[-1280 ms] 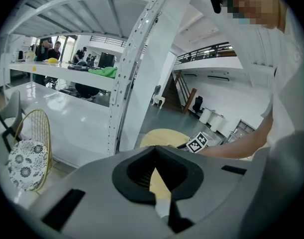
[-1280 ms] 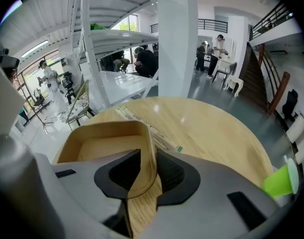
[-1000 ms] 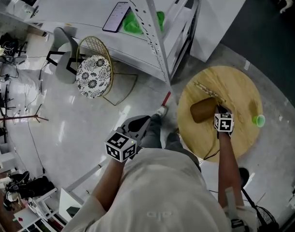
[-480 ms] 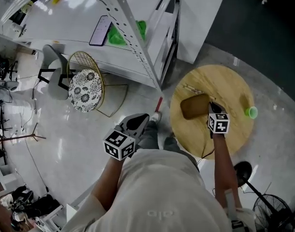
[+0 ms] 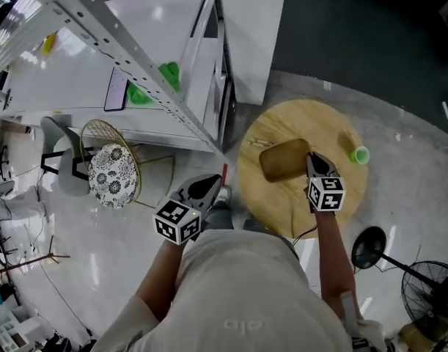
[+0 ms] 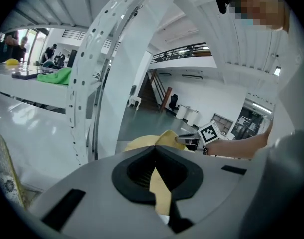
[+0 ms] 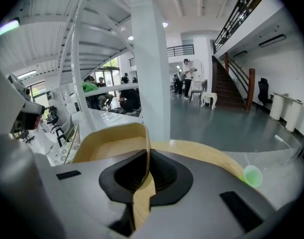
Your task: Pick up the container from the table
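Observation:
The container [image 5: 282, 160] is a shallow brown wooden tray, held over the round wooden table [image 5: 311, 123]. My right gripper [image 5: 310, 160] is shut on its right-hand rim. In the right gripper view, the thin wall of the container [image 7: 112, 143] runs between the pads of the right gripper [image 7: 144, 171], with the table [image 7: 201, 153] below. My left gripper [image 5: 207, 185] hangs over the floor by the person's legs, its jaws together and empty. The left gripper view looks past the left gripper [image 6: 156, 176] at the raised container [image 6: 166, 137].
A small green cup [image 5: 361, 154] stands near the table's right edge. White metal shelving [image 5: 136, 57] and a wire chair with a patterned cushion [image 5: 110, 174] are at the left. A black stand base [image 5: 369, 246] and a floor fan [image 5: 429, 292] sit at the lower right.
My right gripper has risen with the container, lifting it off the table. My left gripper has shifted a little across the floor area. The whole head view has swung.

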`<act>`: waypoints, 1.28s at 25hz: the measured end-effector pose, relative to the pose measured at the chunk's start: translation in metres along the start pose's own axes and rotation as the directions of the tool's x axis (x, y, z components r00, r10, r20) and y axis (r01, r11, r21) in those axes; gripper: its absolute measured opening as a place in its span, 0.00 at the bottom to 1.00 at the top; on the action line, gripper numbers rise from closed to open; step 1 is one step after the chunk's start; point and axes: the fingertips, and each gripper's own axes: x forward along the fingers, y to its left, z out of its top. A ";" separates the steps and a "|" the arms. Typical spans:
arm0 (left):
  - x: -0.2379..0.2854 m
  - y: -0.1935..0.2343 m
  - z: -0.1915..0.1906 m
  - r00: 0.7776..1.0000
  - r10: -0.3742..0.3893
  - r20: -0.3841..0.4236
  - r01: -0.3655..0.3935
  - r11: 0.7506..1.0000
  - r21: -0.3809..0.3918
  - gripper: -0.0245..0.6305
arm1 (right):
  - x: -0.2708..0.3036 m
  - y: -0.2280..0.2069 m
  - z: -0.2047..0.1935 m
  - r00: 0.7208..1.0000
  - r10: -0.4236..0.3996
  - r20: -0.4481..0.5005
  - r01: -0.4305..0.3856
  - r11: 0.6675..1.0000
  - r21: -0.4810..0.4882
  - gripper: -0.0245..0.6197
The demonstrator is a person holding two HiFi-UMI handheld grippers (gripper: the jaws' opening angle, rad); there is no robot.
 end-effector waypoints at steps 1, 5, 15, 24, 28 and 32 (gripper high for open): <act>0.006 -0.001 0.004 1.000 -0.020 0.000 0.020 1.000 0.011 0.06 | -0.007 -0.002 0.007 1.000 -0.014 0.019 0.014 1.000 0.008 0.10; 0.031 -0.006 0.027 0.994 -0.106 0.011 0.105 0.993 0.055 0.06 | -0.041 -0.013 0.036 0.992 -0.087 0.094 0.084 0.996 0.039 0.10; 0.072 -0.045 0.077 0.955 -0.295 0.028 0.287 0.943 0.172 0.06 | -0.143 -0.035 0.077 0.931 -0.279 0.236 0.254 0.958 0.135 0.10; 0.094 -0.085 0.103 0.899 -0.437 0.008 0.422 0.872 0.249 0.06 | -0.229 -0.049 0.073 0.846 -0.448 0.289 0.388 0.889 0.241 0.10; 0.103 -0.102 0.106 0.874 -0.486 -0.013 0.471 0.839 0.272 0.06 | -0.260 -0.052 0.062 0.810 -0.512 0.285 0.437 0.852 0.289 0.10; 0.108 -0.113 0.106 0.854 -0.520 -0.025 0.506 0.818 0.275 0.06 | -0.283 -0.053 0.056 0.770 -0.570 0.288 0.476 0.812 0.337 0.10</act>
